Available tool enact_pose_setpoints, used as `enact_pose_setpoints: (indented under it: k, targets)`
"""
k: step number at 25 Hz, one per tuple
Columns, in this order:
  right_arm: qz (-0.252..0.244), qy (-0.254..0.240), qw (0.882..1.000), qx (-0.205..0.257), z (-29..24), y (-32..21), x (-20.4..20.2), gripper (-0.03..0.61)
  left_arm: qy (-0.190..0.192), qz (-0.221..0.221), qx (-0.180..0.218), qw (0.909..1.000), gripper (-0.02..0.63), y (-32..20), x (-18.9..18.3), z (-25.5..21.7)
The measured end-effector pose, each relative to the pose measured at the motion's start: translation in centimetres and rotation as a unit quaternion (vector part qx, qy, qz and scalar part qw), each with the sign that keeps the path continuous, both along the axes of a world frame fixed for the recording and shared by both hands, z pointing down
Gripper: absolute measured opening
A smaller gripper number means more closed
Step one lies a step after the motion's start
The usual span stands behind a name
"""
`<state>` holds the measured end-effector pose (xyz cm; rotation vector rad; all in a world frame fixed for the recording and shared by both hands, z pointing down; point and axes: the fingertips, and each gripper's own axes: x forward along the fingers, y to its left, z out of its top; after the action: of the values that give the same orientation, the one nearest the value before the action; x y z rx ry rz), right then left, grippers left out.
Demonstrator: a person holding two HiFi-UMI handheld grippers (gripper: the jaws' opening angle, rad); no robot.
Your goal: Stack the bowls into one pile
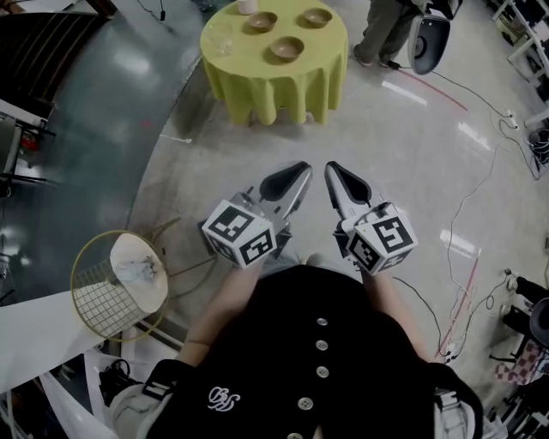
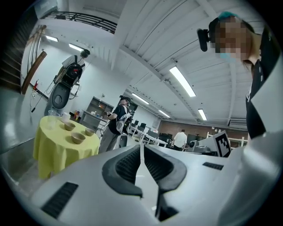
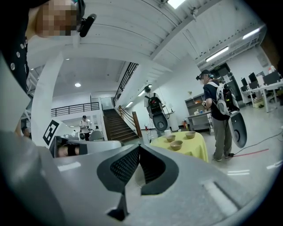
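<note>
Your left hand-held gripper [image 1: 298, 174] has its jaws pressed together on nothing, and your right hand-held gripper [image 1: 336, 174] is the same: pads meeting, empty. You hold the two side by side in front of your chest, roughly level. Both are aimed at the worktop [image 1: 257, 86], which stands well ahead of them across open floor. I judge this a carrying pose: nothing is within reach, so there is no cause to spread the jaws yet.

The worktop is round, under a yellow cloth that hangs down its sides. A person [image 1: 386, 30] stands just past its far right.

On the worktop sit the three bowls, all upright, all apart, none nested. The near bowl [image 1: 286, 48] lies toward the worktop's edge closest to you, and the left bowl [image 1: 262, 21] and right bowl [image 1: 316, 17] lie toward its far side. Set out singly like this, they show the stacking is not yet begun. A clear glass [image 1: 223, 39] stands at the worktop's left rim, near the bowls, so mind it if you reach in from that side.
</note>
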<state>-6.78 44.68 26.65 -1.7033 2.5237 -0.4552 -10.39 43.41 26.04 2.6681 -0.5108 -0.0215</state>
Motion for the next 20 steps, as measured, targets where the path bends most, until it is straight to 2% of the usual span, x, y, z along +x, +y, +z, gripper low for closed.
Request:
enact_pose_setpoints:
  k: [12, 20]
  targets:
    - [0.008, 0.006, 1.0, 0.006, -0.8, -14.3, -0.3, -0.002, 0.005, 0.005, 0.006, 1.0, 0.032, -14.7, 0.1, -0.5]
    - [0.031, 0.008, 0.999, 0.006, -0.9, -20.0, 1.4, -0.002, 0.009, 0.021, 0.001, 0.9997, 0.032, -20.5, 1.5, -0.2]
